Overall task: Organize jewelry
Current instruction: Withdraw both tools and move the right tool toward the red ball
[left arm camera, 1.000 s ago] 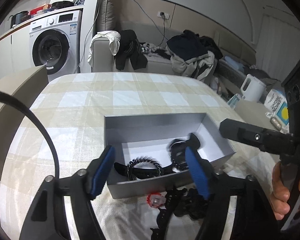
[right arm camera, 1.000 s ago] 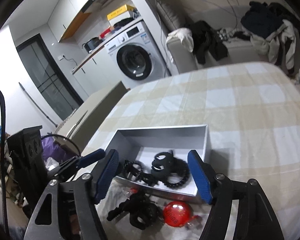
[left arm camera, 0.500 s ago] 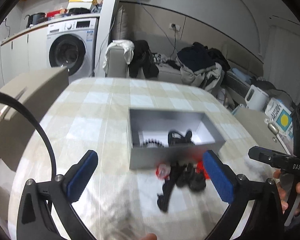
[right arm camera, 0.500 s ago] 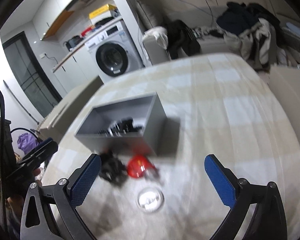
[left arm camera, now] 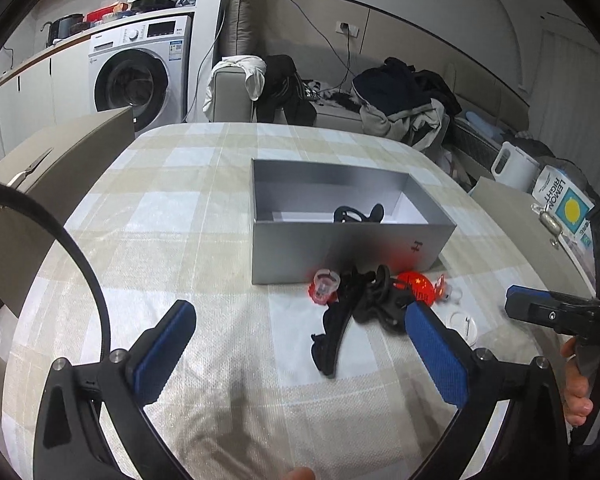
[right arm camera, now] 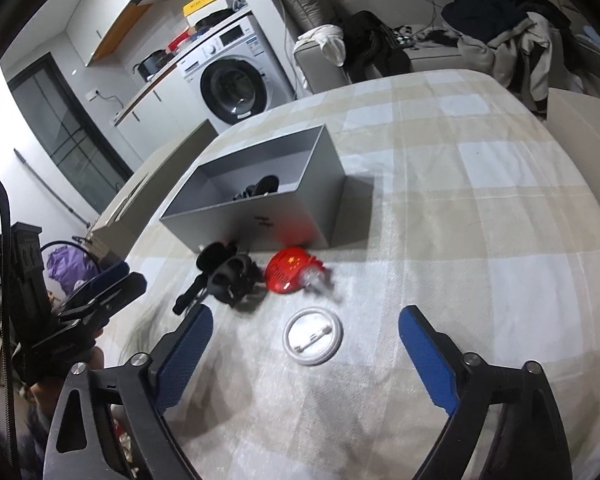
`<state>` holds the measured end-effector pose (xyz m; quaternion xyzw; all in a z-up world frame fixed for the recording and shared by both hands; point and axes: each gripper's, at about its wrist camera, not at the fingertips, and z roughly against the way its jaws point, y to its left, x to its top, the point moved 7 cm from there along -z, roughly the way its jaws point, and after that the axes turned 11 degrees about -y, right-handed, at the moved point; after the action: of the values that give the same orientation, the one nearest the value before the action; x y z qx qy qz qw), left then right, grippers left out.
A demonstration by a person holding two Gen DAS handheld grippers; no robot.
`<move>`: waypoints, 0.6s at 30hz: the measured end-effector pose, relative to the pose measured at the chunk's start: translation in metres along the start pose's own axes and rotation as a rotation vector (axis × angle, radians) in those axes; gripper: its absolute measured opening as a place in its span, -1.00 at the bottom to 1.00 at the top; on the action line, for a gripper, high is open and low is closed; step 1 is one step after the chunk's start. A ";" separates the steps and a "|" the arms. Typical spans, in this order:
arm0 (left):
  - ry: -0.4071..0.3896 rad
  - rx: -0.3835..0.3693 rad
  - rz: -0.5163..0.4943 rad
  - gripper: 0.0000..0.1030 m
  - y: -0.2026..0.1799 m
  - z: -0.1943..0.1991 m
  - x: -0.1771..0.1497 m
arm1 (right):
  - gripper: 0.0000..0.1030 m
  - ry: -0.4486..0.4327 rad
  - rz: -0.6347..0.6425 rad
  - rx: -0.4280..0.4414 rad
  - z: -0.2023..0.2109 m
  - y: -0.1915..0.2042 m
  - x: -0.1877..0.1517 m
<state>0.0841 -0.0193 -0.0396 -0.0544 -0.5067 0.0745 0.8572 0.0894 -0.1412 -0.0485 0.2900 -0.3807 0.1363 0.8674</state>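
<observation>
Grey open box on checked tablecloth, black hair accessories inside, mostly hidden by its wall. Just before it: black clips; red badge, partly legible "China"; white badge, face down. Left gripper wide open, empty. Right gripper closing, nothing between. Carton: "LEMON".

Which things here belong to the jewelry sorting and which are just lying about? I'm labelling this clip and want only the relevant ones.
Belonging to the job:
grey box
black hair clips in front of it
red badge
white round badge
black pieces inside the box

Just lying about:
washing machine
clothes on the sofa
white kettle
</observation>
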 end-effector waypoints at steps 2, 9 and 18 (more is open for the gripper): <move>0.005 -0.003 0.002 0.98 -0.001 0.000 -0.003 | 0.65 0.024 0.020 -0.006 -0.004 0.002 -0.005; 0.019 -0.001 0.004 0.98 -0.001 -0.001 -0.007 | 0.23 0.058 0.041 0.024 -0.012 0.010 -0.015; 0.036 -0.003 0.011 0.98 -0.001 -0.006 -0.009 | 0.07 0.049 0.011 0.013 -0.022 0.003 -0.007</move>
<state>0.0846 -0.0216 -0.0503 -0.0599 -0.4911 0.0776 0.8656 0.0962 -0.1260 -0.0644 0.2900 -0.3599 0.1504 0.8739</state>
